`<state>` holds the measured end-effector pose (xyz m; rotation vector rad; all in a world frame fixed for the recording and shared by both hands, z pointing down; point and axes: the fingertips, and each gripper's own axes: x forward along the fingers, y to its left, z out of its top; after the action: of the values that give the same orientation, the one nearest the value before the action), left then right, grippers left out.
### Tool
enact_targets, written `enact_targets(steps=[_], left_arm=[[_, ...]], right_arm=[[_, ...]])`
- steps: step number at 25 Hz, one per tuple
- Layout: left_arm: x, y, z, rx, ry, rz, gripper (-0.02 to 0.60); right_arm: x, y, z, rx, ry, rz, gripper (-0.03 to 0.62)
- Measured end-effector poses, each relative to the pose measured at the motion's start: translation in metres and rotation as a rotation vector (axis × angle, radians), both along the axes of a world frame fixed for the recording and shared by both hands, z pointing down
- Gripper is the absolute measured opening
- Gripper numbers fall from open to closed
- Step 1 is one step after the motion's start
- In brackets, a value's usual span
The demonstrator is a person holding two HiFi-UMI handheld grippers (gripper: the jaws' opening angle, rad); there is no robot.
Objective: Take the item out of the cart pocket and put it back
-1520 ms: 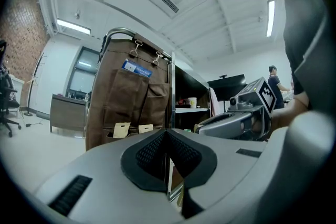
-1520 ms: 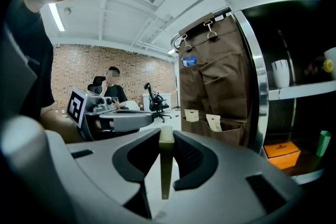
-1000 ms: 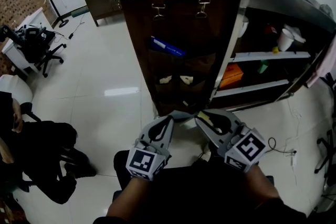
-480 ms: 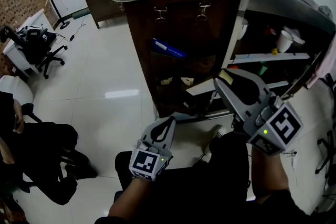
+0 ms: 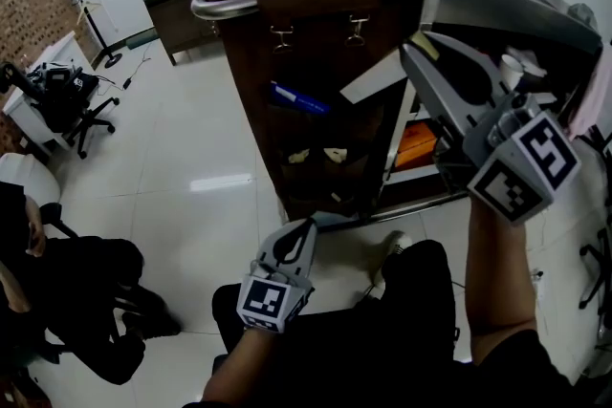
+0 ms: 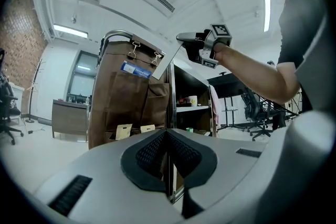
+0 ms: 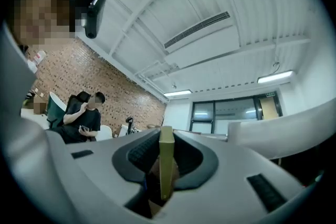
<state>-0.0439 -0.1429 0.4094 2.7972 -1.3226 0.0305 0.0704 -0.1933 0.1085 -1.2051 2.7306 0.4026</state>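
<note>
Right tongs (image 5: pixel 414 51) clamped on thin flat grey card (image 5: pixel 371 78), held high near top of brown fabric cart pocket panel (image 5: pixel 316 24). Card's long axis slants down-left; pockets lie below. Left tongs (image 5: pixel 303 226) closed, empty, low, farther.

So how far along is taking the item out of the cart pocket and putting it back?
Done: the flat card is out of the pocket organiser. In hand: the right claw grips it high, near the top rail. To do: slide it back into a pocket. The left claw is low, shut, empty.
</note>
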Motion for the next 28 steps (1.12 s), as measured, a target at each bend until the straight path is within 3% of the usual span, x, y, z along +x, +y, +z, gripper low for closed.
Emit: enact_targets(steps=[9, 21, 28], left_arm=[[-0.001, -0.001, 0.0, -0.013, 0.014, 0.0, 0.0], [-0.003, -0.002, 0.001, -0.014, 0.018, 0.001, 0.0], [-0.003, -0.001, 0.002, -0.029, 0.036, 0.002, 0.0]], right_arm=[[-0.026, -0.057, 0.034, -0.088, 0.16, 0.023, 0.089], [-0.038, -0.105, 0.129, -0.296, 0.275, 0.034, 0.089], [-0.039, -0.107, 0.142, -0.312, 0.289, 0.035, 0.091]])
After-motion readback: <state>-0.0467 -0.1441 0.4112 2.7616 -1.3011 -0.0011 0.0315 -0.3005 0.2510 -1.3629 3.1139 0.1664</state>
